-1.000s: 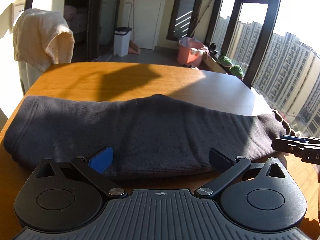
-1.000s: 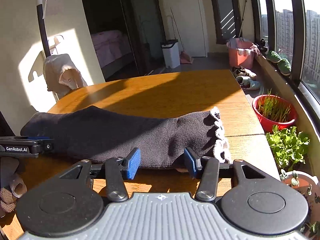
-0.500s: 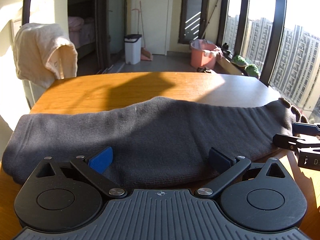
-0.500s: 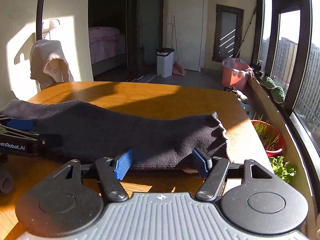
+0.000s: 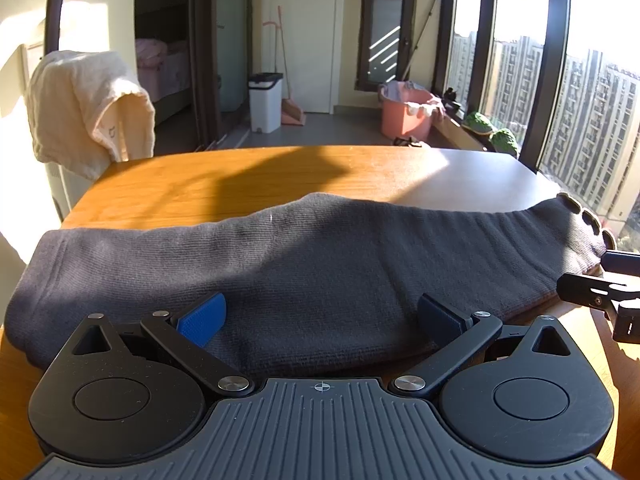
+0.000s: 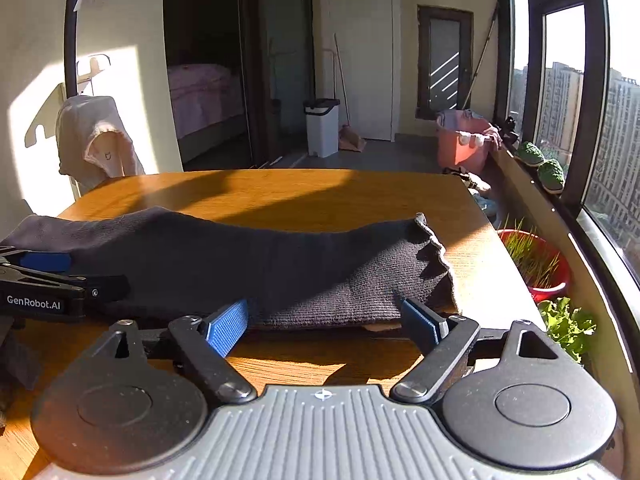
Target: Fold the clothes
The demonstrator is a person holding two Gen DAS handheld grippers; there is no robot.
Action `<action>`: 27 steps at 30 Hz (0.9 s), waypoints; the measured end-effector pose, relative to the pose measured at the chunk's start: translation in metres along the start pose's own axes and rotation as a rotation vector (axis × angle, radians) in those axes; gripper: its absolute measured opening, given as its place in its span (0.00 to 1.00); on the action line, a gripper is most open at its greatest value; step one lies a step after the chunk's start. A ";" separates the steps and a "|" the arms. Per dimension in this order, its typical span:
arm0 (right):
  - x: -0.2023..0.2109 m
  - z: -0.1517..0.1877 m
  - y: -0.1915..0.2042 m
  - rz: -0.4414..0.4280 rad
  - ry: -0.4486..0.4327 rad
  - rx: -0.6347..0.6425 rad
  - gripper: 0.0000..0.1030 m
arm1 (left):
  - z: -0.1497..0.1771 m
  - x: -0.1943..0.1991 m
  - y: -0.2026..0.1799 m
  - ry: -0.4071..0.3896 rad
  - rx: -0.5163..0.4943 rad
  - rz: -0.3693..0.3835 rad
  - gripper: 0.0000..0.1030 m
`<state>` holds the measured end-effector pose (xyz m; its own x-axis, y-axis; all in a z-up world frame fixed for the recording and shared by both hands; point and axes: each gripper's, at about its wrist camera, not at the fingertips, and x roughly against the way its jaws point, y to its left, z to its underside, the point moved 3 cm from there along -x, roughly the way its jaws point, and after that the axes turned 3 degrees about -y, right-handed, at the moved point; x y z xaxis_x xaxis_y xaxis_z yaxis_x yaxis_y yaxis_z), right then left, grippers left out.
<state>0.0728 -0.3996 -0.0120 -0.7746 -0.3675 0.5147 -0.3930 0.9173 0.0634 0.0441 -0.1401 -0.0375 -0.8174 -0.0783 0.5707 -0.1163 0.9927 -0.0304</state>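
Both tongs, left tongs (image 5: 320, 314) and right tongs (image 6: 326, 322), gape wide along the lower frame edge facing the dark knit garment (image 5: 304, 264) lying mid-frame across the desk (image 5: 240, 180), apparently poised to pinch its near hem.

Left gripper (image 5: 320, 316): matte black body with a ribbed grey top plate bearing a small crosshair mark, two round black discs, silver screw heads on angled black finger arms, and blue textured pads (image 5: 202, 318). Right gripper (image 6: 326, 320) is built the same; white "GenRobot.AI" lettering marks the left gripper's side.
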 end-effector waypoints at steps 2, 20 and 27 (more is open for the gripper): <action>0.001 0.003 -0.006 0.001 0.018 -0.047 0.87 | 0.000 0.000 -0.001 -0.001 -0.002 -0.001 1.00; -0.017 -0.002 -0.089 -0.057 -0.047 -0.468 0.23 | -0.001 0.001 -0.001 0.018 -0.029 0.013 1.00; 0.021 0.003 -0.065 -0.032 -0.070 -0.275 0.13 | 0.004 0.013 0.008 0.050 -0.079 0.090 1.00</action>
<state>0.0809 -0.4677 -0.0083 -0.8002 -0.3977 0.4489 -0.2762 0.9088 0.3128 0.0302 -0.1332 -0.0343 -0.7933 0.0137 0.6087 0.0024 0.9998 -0.0195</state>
